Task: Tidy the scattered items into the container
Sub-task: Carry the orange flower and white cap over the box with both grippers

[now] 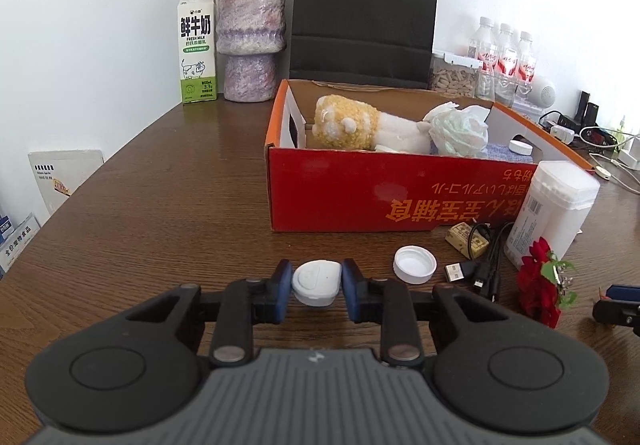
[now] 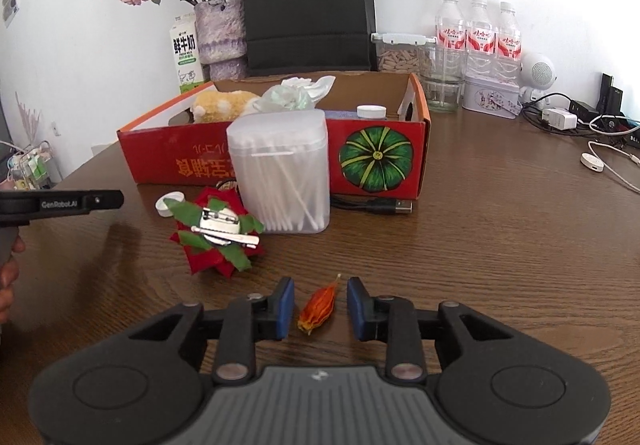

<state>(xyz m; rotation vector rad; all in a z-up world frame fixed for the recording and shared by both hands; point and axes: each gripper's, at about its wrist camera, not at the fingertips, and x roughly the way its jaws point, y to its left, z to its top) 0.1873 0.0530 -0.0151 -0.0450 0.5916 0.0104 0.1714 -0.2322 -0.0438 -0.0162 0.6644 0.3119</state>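
My left gripper [image 1: 317, 287] is shut on a small white rounded lid [image 1: 316, 281], low over the wooden table [image 1: 160, 205]. My right gripper [image 2: 319, 305] stands open around a dried orange flower bud [image 2: 318, 309] lying on the table, with a gap on each side of it. The red cardboard box [image 1: 360, 185] [image 2: 168, 149] beyond holds a yellow plush toy [image 1: 346, 123], crumpled tissue [image 1: 460, 129] and a white cap [image 1: 520, 147]. In front of it lie a white bottle cap [image 1: 414, 265], a red flower brooch [image 2: 216, 237], a cotton-swab tub [image 2: 280, 173], a black USB cable [image 1: 476, 269] and a small tan packet [image 1: 466, 239].
Behind the box stand a milk carton [image 1: 197, 49], a purple vase of dried roses [image 1: 250, 41], a black paper bag [image 1: 364, 9], a jar [image 2: 400, 53] and three water bottles [image 2: 478, 33]. Chargers and cables [image 2: 592, 121] crowd the far right. A hand [image 2: 8, 277] shows at the left edge.
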